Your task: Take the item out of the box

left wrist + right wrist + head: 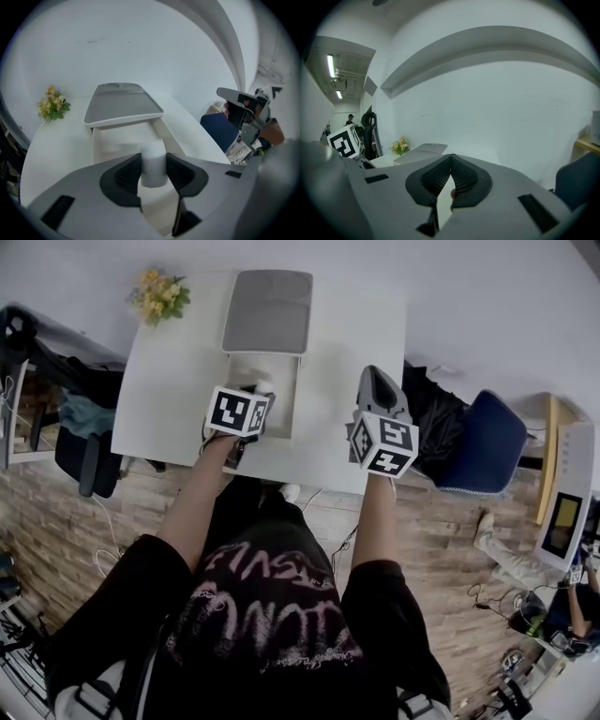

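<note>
Head view: white rectangular tabletop (169,399) vs white wall (469,296), wood-plank floor (441,549) below. Yellow flower bunch (159,294) at table's 11 o'clock, blue chair (487,442) at 3. Open white box w/ grey lid (267,310) mid-table.

Left gripper view: left gripper (153,171) pads pinch small white cylinder (153,157) over box's near end.

Right gripper view: right gripper (450,159) pads pressed together, empty, facing the wall.

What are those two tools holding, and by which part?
The left gripper grips a white cylinder by its sides between its jaws, above the open box. The right gripper is shut and empty.
</note>
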`<state>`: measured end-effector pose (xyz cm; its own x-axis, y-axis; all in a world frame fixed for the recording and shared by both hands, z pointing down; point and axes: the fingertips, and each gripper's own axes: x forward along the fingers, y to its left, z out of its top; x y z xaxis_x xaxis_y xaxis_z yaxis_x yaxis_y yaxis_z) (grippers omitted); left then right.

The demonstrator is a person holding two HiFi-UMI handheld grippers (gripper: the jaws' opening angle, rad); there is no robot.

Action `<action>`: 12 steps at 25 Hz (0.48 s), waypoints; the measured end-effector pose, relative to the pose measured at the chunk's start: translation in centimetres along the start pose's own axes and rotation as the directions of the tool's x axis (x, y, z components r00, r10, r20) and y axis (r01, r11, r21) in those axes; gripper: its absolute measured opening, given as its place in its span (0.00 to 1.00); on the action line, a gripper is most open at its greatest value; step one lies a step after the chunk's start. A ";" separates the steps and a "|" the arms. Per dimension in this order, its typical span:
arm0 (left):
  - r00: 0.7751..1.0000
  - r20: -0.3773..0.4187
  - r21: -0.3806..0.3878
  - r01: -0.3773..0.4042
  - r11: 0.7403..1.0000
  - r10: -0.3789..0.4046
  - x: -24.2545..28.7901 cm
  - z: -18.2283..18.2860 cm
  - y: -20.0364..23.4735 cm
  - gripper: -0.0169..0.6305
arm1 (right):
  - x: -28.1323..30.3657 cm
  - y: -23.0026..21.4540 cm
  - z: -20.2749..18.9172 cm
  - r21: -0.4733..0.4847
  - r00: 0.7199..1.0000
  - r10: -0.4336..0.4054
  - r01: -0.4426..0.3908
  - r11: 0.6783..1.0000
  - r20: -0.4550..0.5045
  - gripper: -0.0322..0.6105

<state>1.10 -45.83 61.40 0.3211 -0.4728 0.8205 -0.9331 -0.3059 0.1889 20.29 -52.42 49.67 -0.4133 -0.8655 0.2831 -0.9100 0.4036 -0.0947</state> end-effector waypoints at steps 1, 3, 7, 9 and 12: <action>1.000 0.024 0.005 0.004 1.000 -0.004 -0.4 0.3 0.0 0.28 | -0.2 0.3 0.3 -0.005 1.000 0.000 0.000 1.000 0.006 0.06; 0.998 0.070 0.019 0.009 1.000 -0.010 -1.2 1.1 -0.1 0.28 | -0.6 0.7 0.9 -0.013 1.000 -0.001 0.001 1.000 0.019 0.06; 0.989 0.143 0.039 0.013 0.999 -0.019 -3.2 2.2 -0.2 0.28 | -1.5 1.5 1.9 -0.025 0.999 -0.006 0.007 1.000 0.040 0.06; 0.986 0.167 0.050 0.010 0.999 -0.018 -4.1 2.6 0.0 0.28 | -1.8 2.0 2.6 -0.031 0.998 -0.005 0.006 0.999 0.055 0.06; 0.973 0.230 0.063 0.008 0.998 -0.023 -6.0 4.0 0.2 0.28 | -2.1 2.9 3.7 -0.041 0.997 -0.001 0.004 0.999 0.078 0.06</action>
<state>-0.37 -46.39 54.39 0.3707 -0.6435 0.6697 -0.9184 -0.3612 0.1613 18.42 -50.48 45.30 -0.4141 -0.8863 0.2073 -0.9095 0.4121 -0.0548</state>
